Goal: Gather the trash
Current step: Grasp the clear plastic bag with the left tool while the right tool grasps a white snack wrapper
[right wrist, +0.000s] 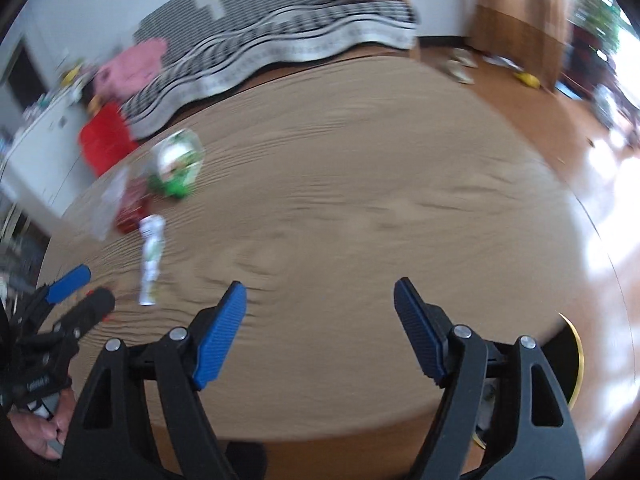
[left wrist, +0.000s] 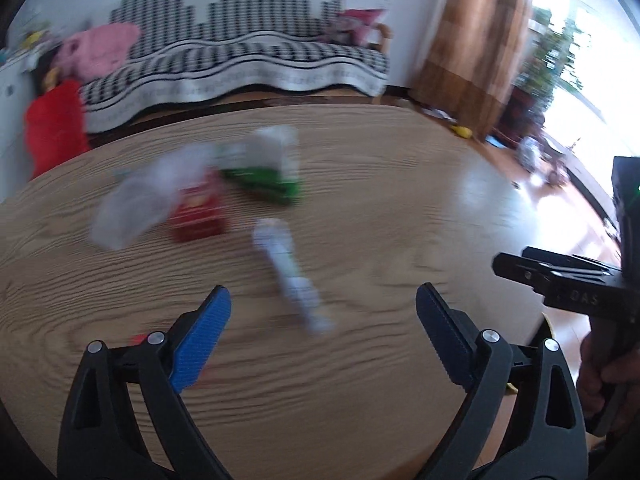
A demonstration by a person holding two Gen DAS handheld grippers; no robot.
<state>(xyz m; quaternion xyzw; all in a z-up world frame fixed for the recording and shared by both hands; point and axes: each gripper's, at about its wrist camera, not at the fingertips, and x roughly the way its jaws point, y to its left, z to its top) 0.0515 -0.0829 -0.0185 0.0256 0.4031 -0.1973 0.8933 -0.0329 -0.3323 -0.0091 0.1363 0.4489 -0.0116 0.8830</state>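
Note:
Trash lies on a round wooden table [left wrist: 380, 216]: a white crumpled tube-like wrapper [left wrist: 290, 272], a red packet [left wrist: 198, 210], a clear plastic bag [left wrist: 136, 204] and a green-and-white packet [left wrist: 264, 164]. My left gripper [left wrist: 324, 308] is open and empty, just short of the white wrapper. My right gripper [right wrist: 320, 304] is open and empty over the bare table, right of the trash. In the right wrist view the white wrapper [right wrist: 151, 256], red packet [right wrist: 130, 208] and green packet [right wrist: 178, 164] lie far left. Both views are motion-blurred.
A sofa [left wrist: 248, 52] with a black-and-white cover stands behind the table. A red object [left wrist: 54, 128] is at the left. A black round bin with a gold rim [right wrist: 570, 360] sits below the table's right edge. The other gripper [left wrist: 560, 280] shows at right.

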